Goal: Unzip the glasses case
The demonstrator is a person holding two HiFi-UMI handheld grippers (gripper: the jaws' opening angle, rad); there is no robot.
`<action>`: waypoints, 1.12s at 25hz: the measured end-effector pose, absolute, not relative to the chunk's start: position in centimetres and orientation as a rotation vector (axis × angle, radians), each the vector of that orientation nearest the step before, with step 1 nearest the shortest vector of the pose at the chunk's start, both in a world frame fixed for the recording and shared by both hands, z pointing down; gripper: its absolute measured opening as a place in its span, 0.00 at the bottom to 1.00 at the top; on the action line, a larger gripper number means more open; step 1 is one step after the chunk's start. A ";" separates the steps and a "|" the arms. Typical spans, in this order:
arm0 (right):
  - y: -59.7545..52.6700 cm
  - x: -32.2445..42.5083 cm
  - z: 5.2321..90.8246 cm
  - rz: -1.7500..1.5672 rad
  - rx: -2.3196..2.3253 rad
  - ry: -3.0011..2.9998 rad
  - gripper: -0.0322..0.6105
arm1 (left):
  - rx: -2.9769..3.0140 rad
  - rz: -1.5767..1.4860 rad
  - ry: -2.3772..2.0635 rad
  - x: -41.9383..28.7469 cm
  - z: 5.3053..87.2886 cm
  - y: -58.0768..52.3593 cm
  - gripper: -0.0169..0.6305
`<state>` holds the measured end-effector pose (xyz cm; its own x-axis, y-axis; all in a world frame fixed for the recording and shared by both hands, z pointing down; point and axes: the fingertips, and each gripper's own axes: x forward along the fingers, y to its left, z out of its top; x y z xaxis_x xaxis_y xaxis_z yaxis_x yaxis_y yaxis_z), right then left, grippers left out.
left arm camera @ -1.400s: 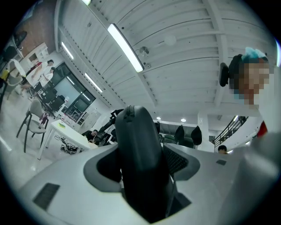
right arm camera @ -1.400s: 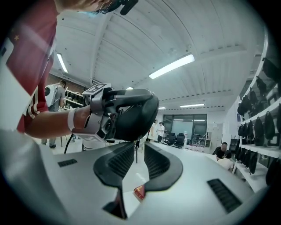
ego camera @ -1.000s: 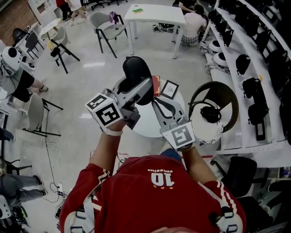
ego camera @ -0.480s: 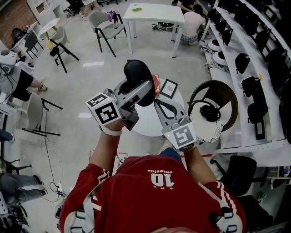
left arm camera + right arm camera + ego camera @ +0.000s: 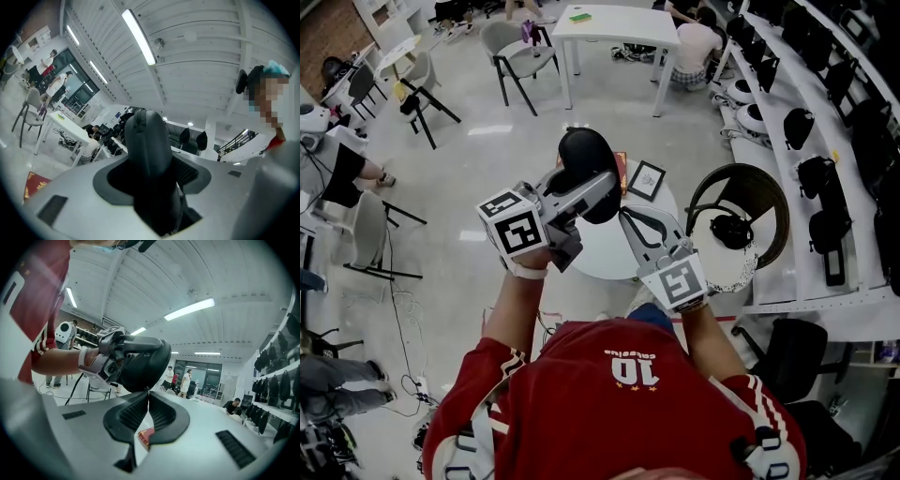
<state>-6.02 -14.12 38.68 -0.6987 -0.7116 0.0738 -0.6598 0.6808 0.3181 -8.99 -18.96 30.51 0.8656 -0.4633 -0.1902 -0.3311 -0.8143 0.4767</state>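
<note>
Currently, the round white table (image 5: 602, 251) lies below both grippers. The work takes place in the air above it.

The glasses case (image 5: 584, 157) is a black oval shell held clear of the table. Its long axis runs away from the person, roughly along the line in which the left gripper points. In the left gripper view the case stands edge-on, with the zip seam (image 5: 138, 118) facing the camera at the far end.

The left gripper (image 5: 598, 185) grasps the near part of the case. Its 2 jaws have just been closing with the case between them, and the pads bear on its 2 broad faces.

The right gripper (image 5: 147, 391) comes in from the right side of the case. Its 2 jaws are clenched together, and their tips meet the lower rim of the case. From this gripper the case lies straight ahead and just above the tips. A thin sliver shows at the tips. Whether it is the zip pull, and whether it is pinched, is too small to tell.

The right gripper is the 1 placed at the seam, so the opening stroke probably falls to it. That stroke would have to follow the rim along the long axis while the left gripper keeps the shell fixed.
</note>
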 end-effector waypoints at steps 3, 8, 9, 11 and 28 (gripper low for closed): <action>-14.3 -5.8 38.4 -0.406 1.128 -2.693 0.08 | 2.592 -0.412 -0.562 -9.0 30.7 -18.9 0.41; -15.0 -5.0 37.8 -0.393 1.165 -2.699 0.08 | 2.598 -0.354 -0.501 -7.9 31.8 -18.4 0.41; -15.1 -5.0 37.6 -0.393 1.164 -2.702 0.08 | 2.597 -0.350 -0.490 -7.8 32.0 -18.3 0.41; -15.3 -4.9 37.4 -0.403 1.159 -2.697 0.08 | 2.600 -0.340 -0.470 -7.6 32.4 -18.1 0.41; -15.8 -4.4 36.9 -0.527 1.106 -2.624 0.08 | 2.645 -0.022 -0.225 -6.4 36.6 -15.2 0.42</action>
